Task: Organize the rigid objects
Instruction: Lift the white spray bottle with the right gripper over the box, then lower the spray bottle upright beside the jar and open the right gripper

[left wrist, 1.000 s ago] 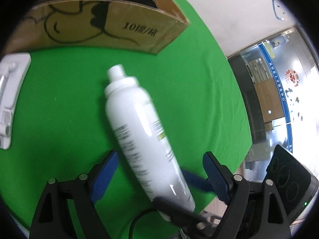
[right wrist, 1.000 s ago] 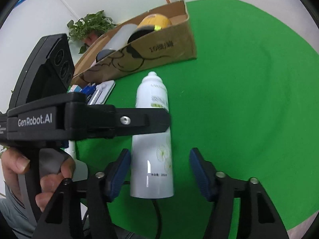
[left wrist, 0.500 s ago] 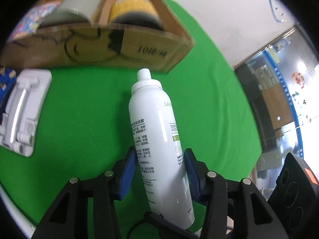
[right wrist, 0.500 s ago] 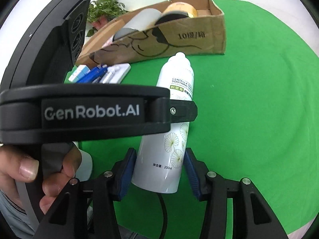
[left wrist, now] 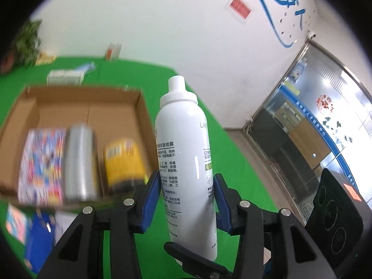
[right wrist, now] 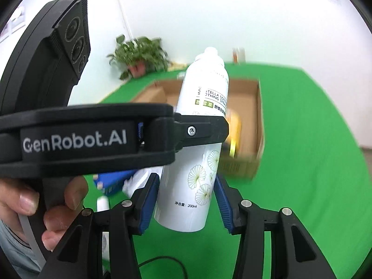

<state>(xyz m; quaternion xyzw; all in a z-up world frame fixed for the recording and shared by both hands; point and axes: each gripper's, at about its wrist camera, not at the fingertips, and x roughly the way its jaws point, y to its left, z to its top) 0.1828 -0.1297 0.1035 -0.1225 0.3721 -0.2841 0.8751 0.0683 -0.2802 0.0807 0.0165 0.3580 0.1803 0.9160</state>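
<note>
Both grippers, left (left wrist: 187, 198) and right (right wrist: 186, 205), pinch white spray can (left wrist: 186, 162), left jaws closing on it. Can upright, clear of green table (left wrist: 232, 162), beside box (left wrist: 88, 114).

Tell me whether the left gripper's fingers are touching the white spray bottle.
Touching. The left wrist view shows the left gripper with both blue fingers pressed against the white spray bottle, no gap either side.

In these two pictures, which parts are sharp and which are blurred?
Left wrist view: the bottle and left gripper are sharp, the box and its contents smeared. Right wrist view: bottle and right gripper sharp, plant and box blurred.
</note>
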